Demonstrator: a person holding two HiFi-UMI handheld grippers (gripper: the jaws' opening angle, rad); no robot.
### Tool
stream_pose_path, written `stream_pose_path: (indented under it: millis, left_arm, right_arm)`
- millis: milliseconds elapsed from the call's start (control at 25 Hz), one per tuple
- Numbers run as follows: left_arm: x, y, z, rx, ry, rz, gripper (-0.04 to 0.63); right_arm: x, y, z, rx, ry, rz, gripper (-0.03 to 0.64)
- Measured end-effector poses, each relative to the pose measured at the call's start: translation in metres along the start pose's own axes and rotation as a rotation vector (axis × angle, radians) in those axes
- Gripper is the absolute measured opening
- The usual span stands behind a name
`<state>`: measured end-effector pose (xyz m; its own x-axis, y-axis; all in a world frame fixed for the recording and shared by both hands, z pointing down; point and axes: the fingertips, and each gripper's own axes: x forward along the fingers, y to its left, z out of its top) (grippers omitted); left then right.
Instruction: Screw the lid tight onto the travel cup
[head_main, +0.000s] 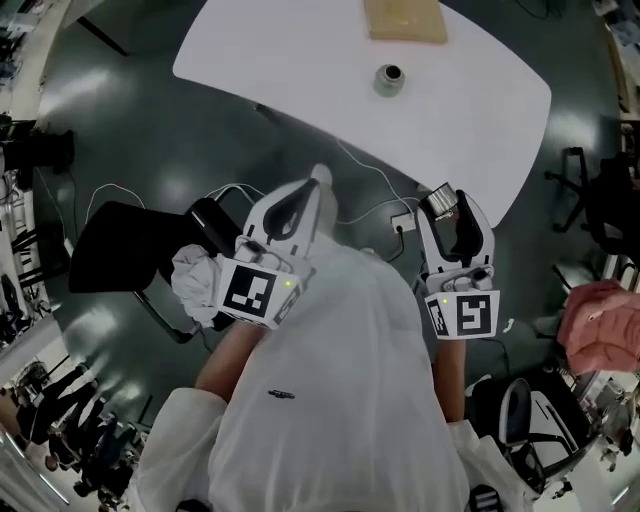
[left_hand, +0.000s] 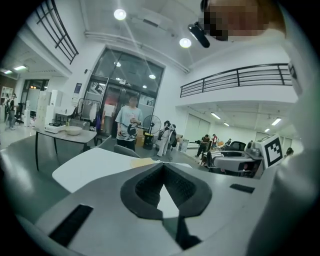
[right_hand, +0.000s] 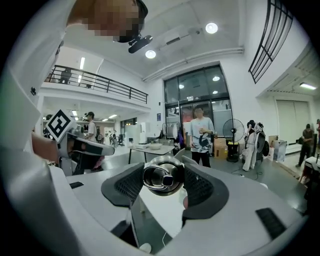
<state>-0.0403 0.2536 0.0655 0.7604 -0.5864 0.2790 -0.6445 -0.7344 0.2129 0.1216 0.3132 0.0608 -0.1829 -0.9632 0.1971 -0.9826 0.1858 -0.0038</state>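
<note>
The cup (head_main: 388, 78) stood on the desk (head_main: 300, 60), near a tan board (head_main: 405, 20). Short of the desk, the right gripper (head_main: 442, 200) had its jaws clamped on the lid (right_hand: 162, 179). The left gripper (head_main: 318, 182) (jaws together, empty) hung over floor cables (head_main: 372, 172), beside a chair (head_main: 120, 250).

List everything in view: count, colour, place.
travel cup: 1, metallic, upright on the table, no lid on it
lid: 1, shiny metal, between the right gripper's jaws
table: 1, white, ahead of the person
flat item: 1, tan, at the table's far edge
chair: 1, black, on the floor to the person's left
cloth: 1, pink, at the head view's right edge
bystander: 1, pale printed T-shirt, standing beyond the table
left gripper: 1, white, jaws together, empty
right gripper: 1, white, clamped on the lid
</note>
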Motion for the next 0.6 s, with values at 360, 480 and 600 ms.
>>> stream_pose_path:
  millis: [360, 480, 600]
  left_arm:
    - [0.067, 0.088, 0.037, 0.024, 0.013, -0.109, 0.003]
    - [0.08, 0.093, 0.035, 0.017, 0.033, -0.133, 0.002]
    - [0.093, 0.092, 0.035, 0.016, 0.056, -0.156, 0.003]
  right_arm:
    - [0.105, -0.01, 0.023, -0.036, 0.042, -0.072, 0.241]
    - [0.117, -0.019, 0.021, -0.035, 0.068, -0.079, 0.241]
    - [0.125, -0.031, 0.016, -0.03, 0.094, -0.093, 0.241]
